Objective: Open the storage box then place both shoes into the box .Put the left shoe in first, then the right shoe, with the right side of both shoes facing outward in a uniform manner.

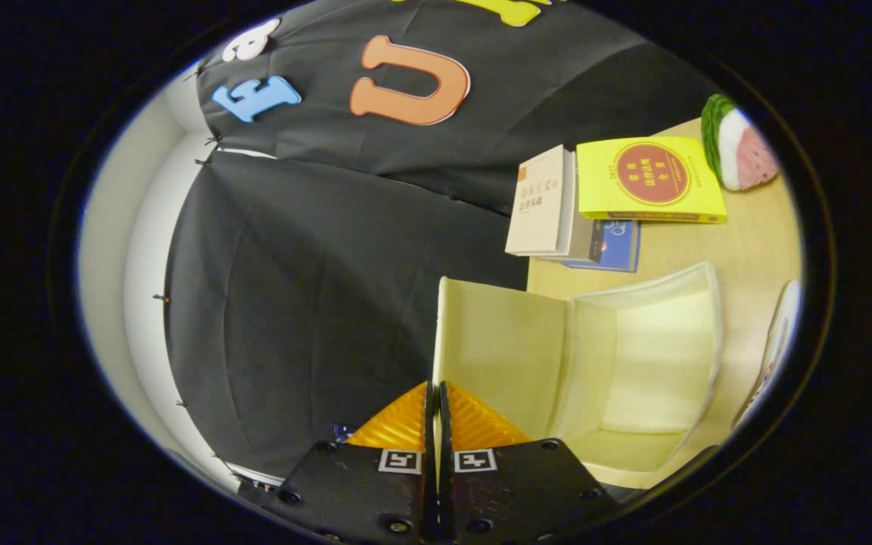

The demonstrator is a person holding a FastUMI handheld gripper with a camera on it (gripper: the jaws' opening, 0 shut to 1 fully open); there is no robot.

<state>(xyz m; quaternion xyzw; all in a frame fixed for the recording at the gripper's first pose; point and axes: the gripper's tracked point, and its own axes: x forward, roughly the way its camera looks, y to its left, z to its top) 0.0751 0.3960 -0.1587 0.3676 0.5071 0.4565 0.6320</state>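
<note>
The cream storage box [655, 356] lies open on the wooden table [746, 250], and its pale inside looks empty. Its lid [504, 348] is swung out toward me, standing edge-on just ahead of the fingers. My gripper [436, 397] is shut on the lid's thin free edge, which runs down between the two fingertips. A pale, curved object [775, 344] peeks in beyond the box's far side; too little of it shows to tell what it is.
Behind the box a white book [540, 200], a yellow book [648, 180] and a blue book [618, 246] are stacked against the black cloth wall. A plush watermelon slice [739, 144] sits beside them. The table's edge [528, 274] drops off near the lid.
</note>
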